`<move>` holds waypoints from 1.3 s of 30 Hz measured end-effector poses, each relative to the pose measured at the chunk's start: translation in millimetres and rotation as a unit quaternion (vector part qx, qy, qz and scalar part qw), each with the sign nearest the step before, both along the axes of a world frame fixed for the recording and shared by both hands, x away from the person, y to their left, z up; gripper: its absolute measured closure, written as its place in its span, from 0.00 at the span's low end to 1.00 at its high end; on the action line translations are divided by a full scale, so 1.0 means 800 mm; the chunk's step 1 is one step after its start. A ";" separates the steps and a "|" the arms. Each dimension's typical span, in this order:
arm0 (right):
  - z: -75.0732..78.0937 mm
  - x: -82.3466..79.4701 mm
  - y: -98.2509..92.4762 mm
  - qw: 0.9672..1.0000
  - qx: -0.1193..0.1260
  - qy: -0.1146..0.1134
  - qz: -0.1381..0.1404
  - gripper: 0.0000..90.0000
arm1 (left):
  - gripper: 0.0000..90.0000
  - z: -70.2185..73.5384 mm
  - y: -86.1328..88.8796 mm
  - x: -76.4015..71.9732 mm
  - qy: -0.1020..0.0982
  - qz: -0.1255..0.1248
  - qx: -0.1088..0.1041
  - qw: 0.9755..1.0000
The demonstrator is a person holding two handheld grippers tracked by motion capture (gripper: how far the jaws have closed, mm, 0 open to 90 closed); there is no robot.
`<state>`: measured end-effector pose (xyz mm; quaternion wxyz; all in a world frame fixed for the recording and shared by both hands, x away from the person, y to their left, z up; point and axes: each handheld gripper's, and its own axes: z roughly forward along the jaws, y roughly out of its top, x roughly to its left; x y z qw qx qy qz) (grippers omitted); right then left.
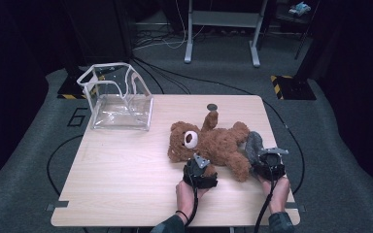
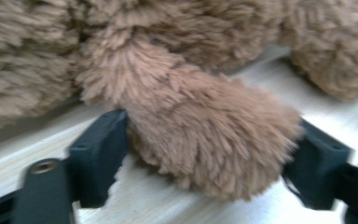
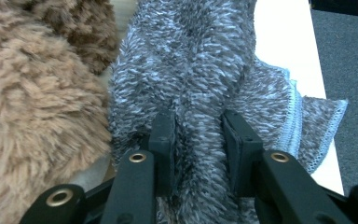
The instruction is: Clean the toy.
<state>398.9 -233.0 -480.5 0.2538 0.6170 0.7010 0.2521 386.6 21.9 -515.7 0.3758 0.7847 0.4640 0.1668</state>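
The teddy bear (image 1: 212, 141) lies on the table (image 1: 126, 174), soft and light. The left tongs (image 2: 205, 158) stand wide around its arm; the right tongs (image 3: 198, 140) pinch the grey cloth (image 3: 200, 70) beside the bear. Take the limbs, they squash easily

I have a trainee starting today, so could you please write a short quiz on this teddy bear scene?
1. True or false: the right gripper is pinching a fold of the grey fuzzy cloth.
2. Which part of the teddy bear lies between the left gripper's jaws? A) an ear B) a furry limb C) the nose
3. What stands at the far left corner of the table?

Key:
1. True.
2. B; the jaws flank the limb, and whether they press it is unclear.
3. A clear plastic bag, standing open.
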 end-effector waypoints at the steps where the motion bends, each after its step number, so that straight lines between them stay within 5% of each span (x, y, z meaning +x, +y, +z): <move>1: 0.000 0.000 0.000 1.000 0.001 0.002 -0.002 0.75 | 0.33 -0.002 0.000 0.001 0.002 0.004 -0.004 1.000; 8: -0.002 0.001 -0.001 1.000 0.004 -0.002 0.002 0.75 | 0.64 -0.003 0.004 0.001 -0.001 0.014 -0.019 1.000; 13: -0.004 0.004 0.001 1.000 0.007 -0.002 0.002 0.75 | 0.75 0.001 0.012 0.006 -0.002 0.011 -0.030 0.999; 26: -0.010 0.008 0.006 1.000 0.013 0.005 -0.002 0.75 | 0.82 0.034 0.021 0.026 -0.018 -0.001 -0.039 0.999; 39: -0.009 0.004 0.012 1.000 0.008 -0.001 0.009 0.74 | 0.83 0.089 0.027 0.065 -0.050 -0.026 -0.039 0.998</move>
